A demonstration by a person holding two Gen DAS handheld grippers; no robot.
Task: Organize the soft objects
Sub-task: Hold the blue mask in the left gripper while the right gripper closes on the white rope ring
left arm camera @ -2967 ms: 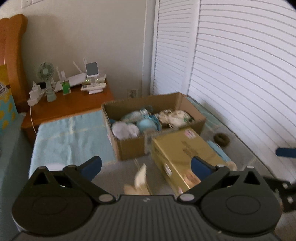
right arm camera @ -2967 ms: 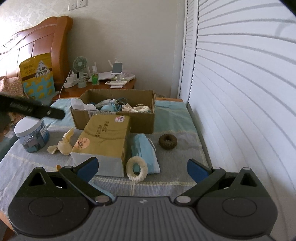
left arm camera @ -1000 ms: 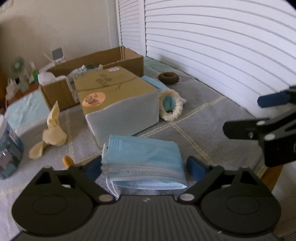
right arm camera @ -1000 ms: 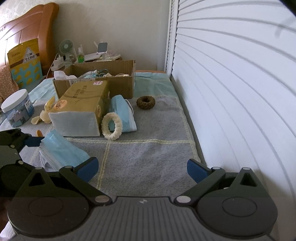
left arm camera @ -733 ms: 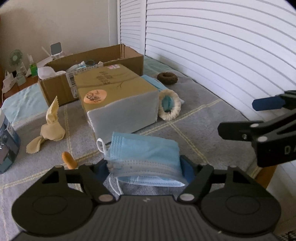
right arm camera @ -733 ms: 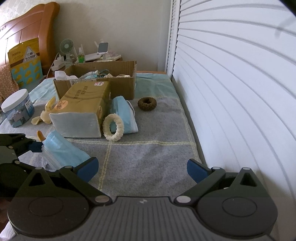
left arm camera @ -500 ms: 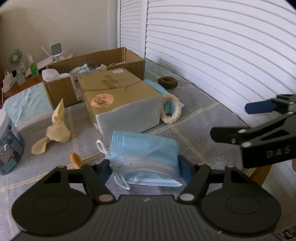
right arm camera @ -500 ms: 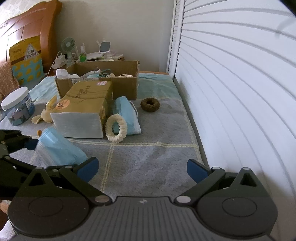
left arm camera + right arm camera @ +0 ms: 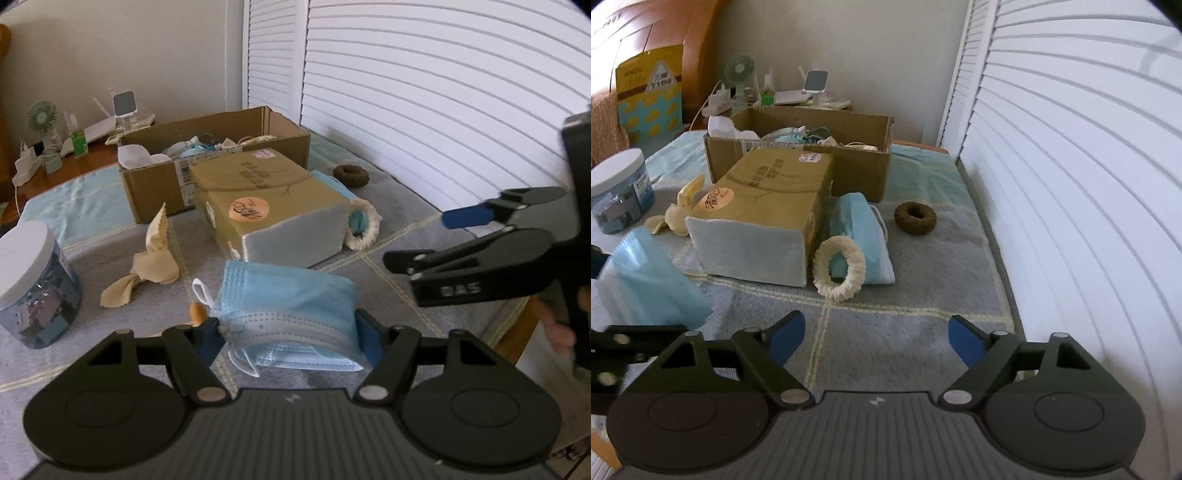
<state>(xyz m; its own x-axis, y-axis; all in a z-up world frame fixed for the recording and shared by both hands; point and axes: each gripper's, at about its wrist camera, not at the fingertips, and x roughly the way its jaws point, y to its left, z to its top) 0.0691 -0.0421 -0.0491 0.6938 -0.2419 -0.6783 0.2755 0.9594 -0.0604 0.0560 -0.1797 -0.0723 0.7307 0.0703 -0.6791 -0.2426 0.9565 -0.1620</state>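
My left gripper point(image 9: 290, 338) is shut on a stack of light blue face masks point(image 9: 291, 306), lifted just above the grey blanket. The same stack point(image 9: 646, 280) shows at the left of the right wrist view. My right gripper point(image 9: 875, 341) has nothing between its fingers and its jaws are closing; it also appears at the right of the left wrist view point(image 9: 469, 236). An open cardboard box point(image 9: 849, 162) with soft items inside stands at the back. A cream scrunchie point(image 9: 840, 273), a second mask stack point(image 9: 862, 240), a brown scrunchie point(image 9: 916, 218) and a cream cloth point(image 9: 151, 258) lie on the blanket.
A gold tissue box point(image 9: 768, 218) lies in front of the cardboard box. A white-lidded jar point(image 9: 31, 284) stands at the left, a small orange item point(image 9: 197, 312) near the masks. White louvred doors point(image 9: 1071, 184) run along the right. A nightstand point(image 9: 74, 162) with gadgets stands behind.
My left gripper closed on the mask stack and lifted it a little off the blanket. My right gripper's jaws have narrowed and it has moved toward the items.
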